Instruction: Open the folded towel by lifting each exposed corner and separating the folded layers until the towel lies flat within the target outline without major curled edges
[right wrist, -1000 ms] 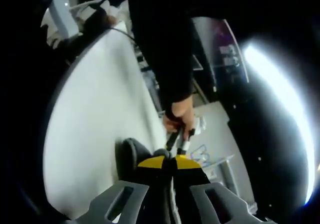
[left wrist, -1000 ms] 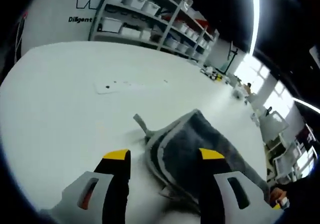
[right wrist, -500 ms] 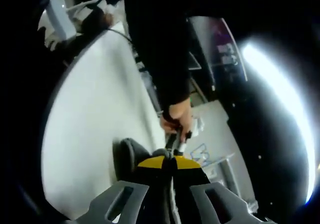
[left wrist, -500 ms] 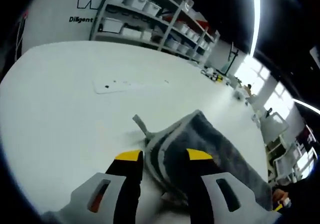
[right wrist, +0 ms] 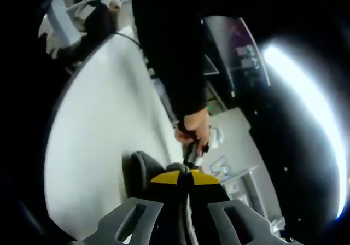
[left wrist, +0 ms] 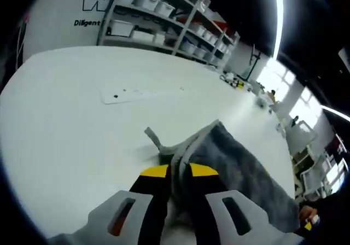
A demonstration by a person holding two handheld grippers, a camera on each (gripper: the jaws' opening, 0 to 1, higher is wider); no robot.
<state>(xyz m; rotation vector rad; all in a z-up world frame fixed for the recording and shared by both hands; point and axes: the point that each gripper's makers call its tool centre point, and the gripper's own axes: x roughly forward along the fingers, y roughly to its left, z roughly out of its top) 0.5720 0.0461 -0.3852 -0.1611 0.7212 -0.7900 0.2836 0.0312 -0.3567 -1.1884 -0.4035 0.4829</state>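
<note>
Grey towel (left wrist: 240, 163) lies bunched on the white table (left wrist: 82, 124), folded layers with a paler edge band showing, a small hanging loop (left wrist: 154, 137) sticking out at its near corner. Left gripper (left wrist: 179, 172), yellow-tipped black jaws, is pinched on the towel's near folded edge, just a thin strip of cloth between the tips. Flat white sheet (left wrist: 128, 94) lies farther back on the table, well apart from the towel. Shelving with white bins (left wrist: 158, 21) stands behind the table.

In the right gripper view, the right gripper (right wrist: 185, 178) is clamped tight, jaws meeting with dark towel (right wrist: 141, 171) cloth bunched at the tips; the towel sits at the table (right wrist: 98, 124) edge. Just beyond it, a person's hand (right wrist: 195, 129) in a dark sleeve (right wrist: 169, 53) grips the other tool's handle.
</note>
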